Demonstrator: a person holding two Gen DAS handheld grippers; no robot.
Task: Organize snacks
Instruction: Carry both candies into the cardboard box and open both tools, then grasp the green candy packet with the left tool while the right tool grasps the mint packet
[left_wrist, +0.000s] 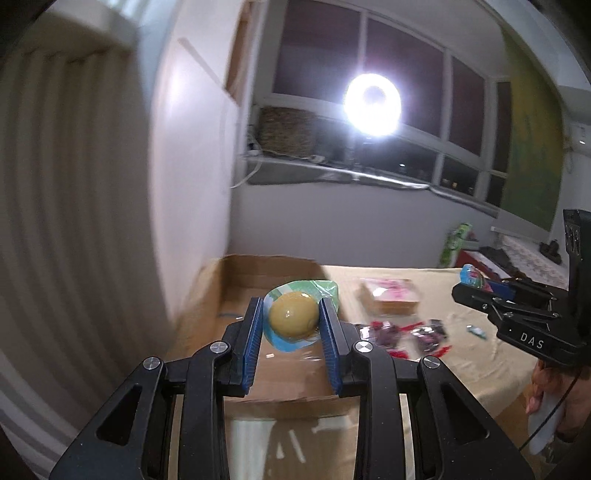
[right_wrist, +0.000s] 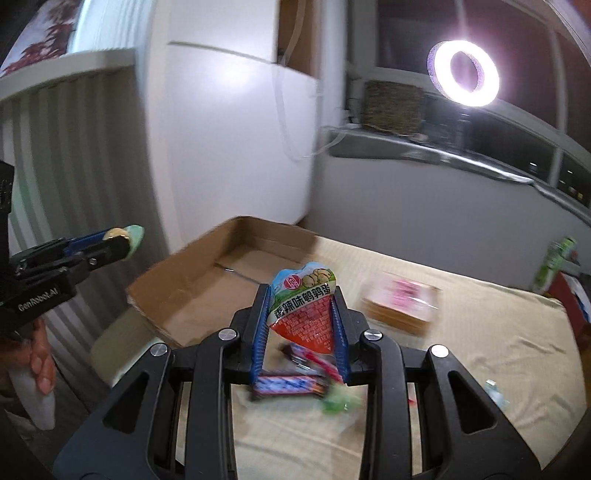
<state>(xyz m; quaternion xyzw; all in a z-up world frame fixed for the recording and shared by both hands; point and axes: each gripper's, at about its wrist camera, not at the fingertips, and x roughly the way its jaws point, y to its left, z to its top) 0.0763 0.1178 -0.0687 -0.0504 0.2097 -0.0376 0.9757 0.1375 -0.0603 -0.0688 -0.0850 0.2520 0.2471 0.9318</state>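
The left gripper (left_wrist: 291, 319) clamps a round, glossy egg pack (left_wrist: 293, 319). The right gripper (right_wrist: 301, 314) pinches a crinkly foil packet (right_wrist: 304, 306) above the shallow cardboard box (right_wrist: 207, 280).

- You are facing a ring light (left_wrist: 373, 105) glowing against the dark window (right_wrist: 517, 122)
- A woven basket (left_wrist: 288, 129) is sitting on the sill
- A beige cloth (right_wrist: 498, 332) is covering the table
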